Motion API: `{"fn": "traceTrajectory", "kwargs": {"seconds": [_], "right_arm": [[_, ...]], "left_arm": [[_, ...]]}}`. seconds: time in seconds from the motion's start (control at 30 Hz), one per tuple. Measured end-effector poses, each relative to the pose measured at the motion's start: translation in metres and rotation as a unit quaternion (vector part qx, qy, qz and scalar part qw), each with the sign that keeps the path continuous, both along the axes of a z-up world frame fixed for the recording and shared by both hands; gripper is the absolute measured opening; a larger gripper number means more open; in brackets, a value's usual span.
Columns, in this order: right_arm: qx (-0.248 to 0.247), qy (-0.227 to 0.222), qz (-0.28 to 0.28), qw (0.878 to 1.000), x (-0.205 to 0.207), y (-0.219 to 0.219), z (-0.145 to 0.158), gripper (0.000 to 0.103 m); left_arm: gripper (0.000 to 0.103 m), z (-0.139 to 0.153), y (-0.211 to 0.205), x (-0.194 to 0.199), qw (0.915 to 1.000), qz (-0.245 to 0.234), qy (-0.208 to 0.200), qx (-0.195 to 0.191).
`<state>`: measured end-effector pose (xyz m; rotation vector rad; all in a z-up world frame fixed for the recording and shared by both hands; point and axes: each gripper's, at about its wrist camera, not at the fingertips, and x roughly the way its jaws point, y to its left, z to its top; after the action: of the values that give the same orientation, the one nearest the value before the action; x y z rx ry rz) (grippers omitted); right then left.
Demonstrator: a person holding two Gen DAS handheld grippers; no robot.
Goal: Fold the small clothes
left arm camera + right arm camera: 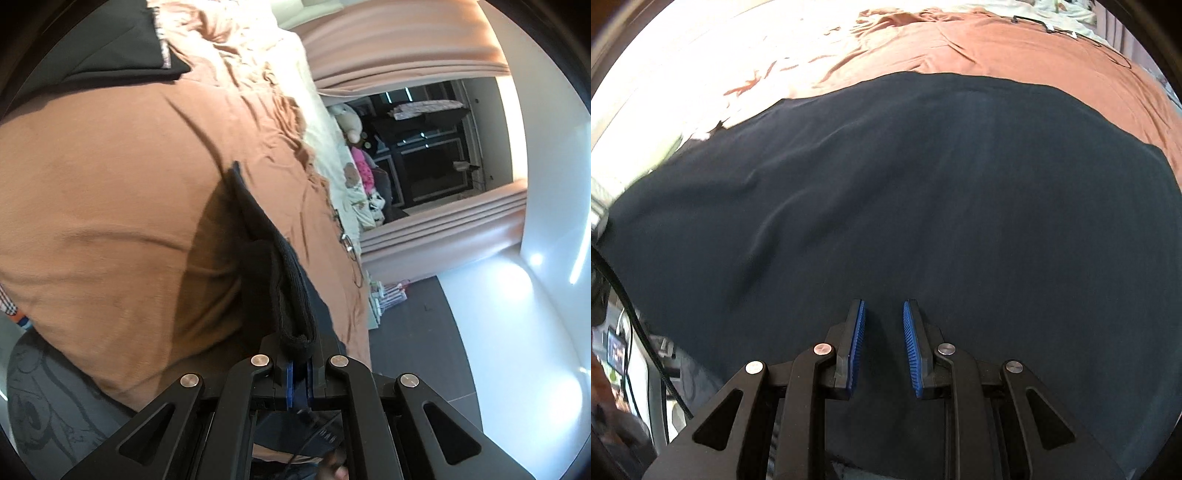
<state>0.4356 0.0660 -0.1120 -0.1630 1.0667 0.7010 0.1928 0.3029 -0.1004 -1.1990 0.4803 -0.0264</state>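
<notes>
Left wrist view: the left gripper is closed on a thick, ribbed hem of a dark garment, which rises from the jaws toward 11 o'clock and casts a shadow on the rust-brown bedspread beneath. The cloth is lifted clear of the bed at this edge and seen almost edge-on.

Right wrist view: the right gripper is narrowly open and holds nothing; its blue ribbed pads hang over the dark garment, which lies spread across the bedspread and fills the frame from 9 to 3 o'clock. Whether the pads touch the cloth cannot be told.

Handling, as judged: light, limp knit fabric with no stiffness; it will sag and drag from any single hold. The doubled hem gives the firmest purchase. A second hold at a matching edge or corner would keep the fold square; a pinch mid-panel would only bunch the cloth.

Not determinable: the garment's type, since no sleeve, neckline or leg is distinct; its near edge, hidden under the right gripper body at 6 o'clock; its left margin at 9 o'clock, blurred. Another black cloth at 11 o'clock in the left view is cut off. A fingertip shows dimly at 6 o'clock there.
</notes>
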Motion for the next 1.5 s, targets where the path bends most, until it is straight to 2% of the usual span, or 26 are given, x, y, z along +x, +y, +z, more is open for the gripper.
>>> {"fn": "traceTrajectory", "kwargs": {"seconds": [0.23, 0.53, 0.63, 0.77, 0.87, 0.9, 0.97, 1.0, 1.03, 1.17, 1.5], "right_arm": [[0.011, -0.009, 0.014, 1.0, -0.033, -0.014, -0.017, 0.019], [0.021, 0.022, 0.015, 0.999, -0.037, -0.03, -0.017, 0.019], [0.041, 0.034, 0.013, 0.998, -0.04, -0.037, -0.01, 0.019], [0.098, 0.025, -0.006, 0.995, -0.04, -0.061, 0.006, 0.019], [0.114, 0.019, -0.016, 0.993, -0.04, -0.08, 0.01, 0.019], [0.117, 0.012, -0.022, 0.993, -0.041, -0.089, 0.012, 0.021], [0.126, -0.005, -0.043, 0.991, -0.042, -0.109, 0.017, 0.043], [0.13, -0.013, -0.054, 0.99, -0.041, -0.115, 0.019, 0.062], [0.137, -0.021, -0.063, 0.988, -0.042, -0.123, 0.022, 0.066], [0.174, -0.027, -0.089, 0.98, -0.041, -0.155, 0.026, 0.066], [0.222, -0.028, -0.143, 0.964, -0.049, -0.213, 0.018, 0.066]], "left_arm": [[0.004, 0.02, -0.013, 0.013, 0.9999, -0.009, -0.01, 0.009], [0.004, 0.046, -0.033, 0.033, 0.9988, -0.037, -0.025, 0.02], [0.004, 0.056, -0.04, 0.039, 0.9979, -0.05, -0.033, 0.025], [0.003, 0.066, -0.054, 0.048, 0.9962, -0.074, -0.03, 0.035], [0.004, 0.075, -0.069, 0.057, 0.9938, -0.094, -0.036, 0.046], [0.004, 0.078, -0.075, 0.061, 0.9929, -0.102, -0.038, 0.048], [0.004, 0.081, -0.085, 0.069, 0.9913, -0.116, -0.037, 0.05], [0.004, 0.083, -0.091, 0.074, 0.9902, -0.124, -0.036, 0.052], [0.004, 0.084, -0.097, 0.077, 0.9893, -0.131, -0.036, 0.054], [0.004, 0.087, -0.124, 0.091, 0.9846, -0.16, -0.034, 0.062], [0.004, 0.084, -0.19, 0.125, 0.9698, -0.227, -0.011, 0.087]]}}
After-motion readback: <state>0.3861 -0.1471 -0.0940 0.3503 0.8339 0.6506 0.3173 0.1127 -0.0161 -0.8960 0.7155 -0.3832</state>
